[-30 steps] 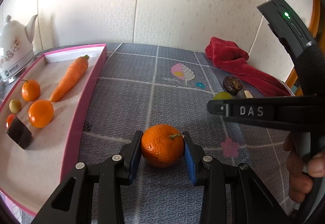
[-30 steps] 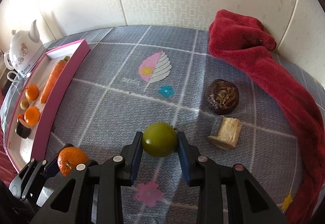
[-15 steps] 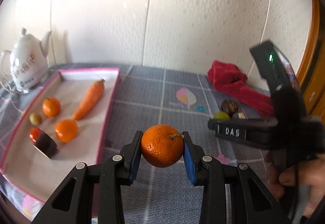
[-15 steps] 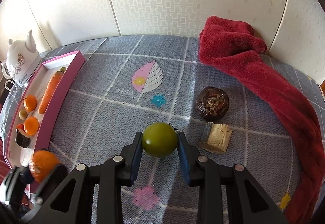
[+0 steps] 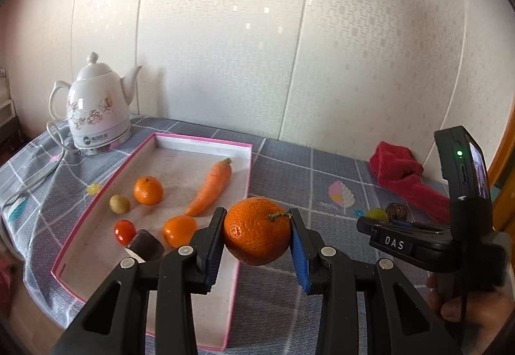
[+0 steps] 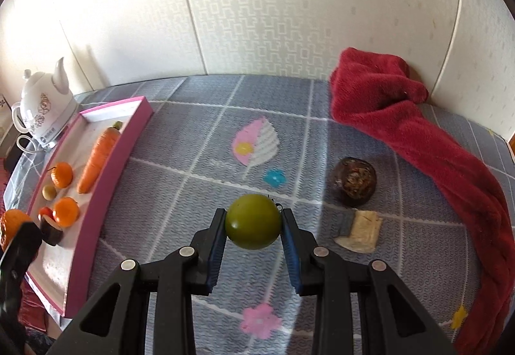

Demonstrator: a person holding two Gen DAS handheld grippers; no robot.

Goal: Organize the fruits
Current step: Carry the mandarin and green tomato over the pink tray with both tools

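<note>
One pink tray (image 5: 248, 174) sits on the grey cloth (image 6: 193, 194). It holds a carrot (image 5: 210, 189), two small oranges (image 5: 148, 190) (image 5: 178, 231), a little yellow-brown ball (image 5: 119, 203), a red tomato (image 5: 125, 231) and a dark block (image 5: 146, 245).

My left gripper (image 5: 257, 237) is closed tight on a big orange (image 5: 256, 235), and its blue pads press both sides. My right gripper (image 6: 253, 223) is closed on a green fruit (image 6: 252, 221) in the same way.

My left view shows the whole white kettle (image 5: 96, 107) and its cord, and my right hand (image 5: 466, 306) on its handle. My right view shows the long red towel (image 6: 418, 142), a dark round thing (image 6: 354, 186) and a pale chunk (image 6: 359, 231) up close.

A second ago the big orange was low by the cloth, with the tray off to the left. Now it is up high at the tray's right edge. My green fruit has hardly moved.
</note>
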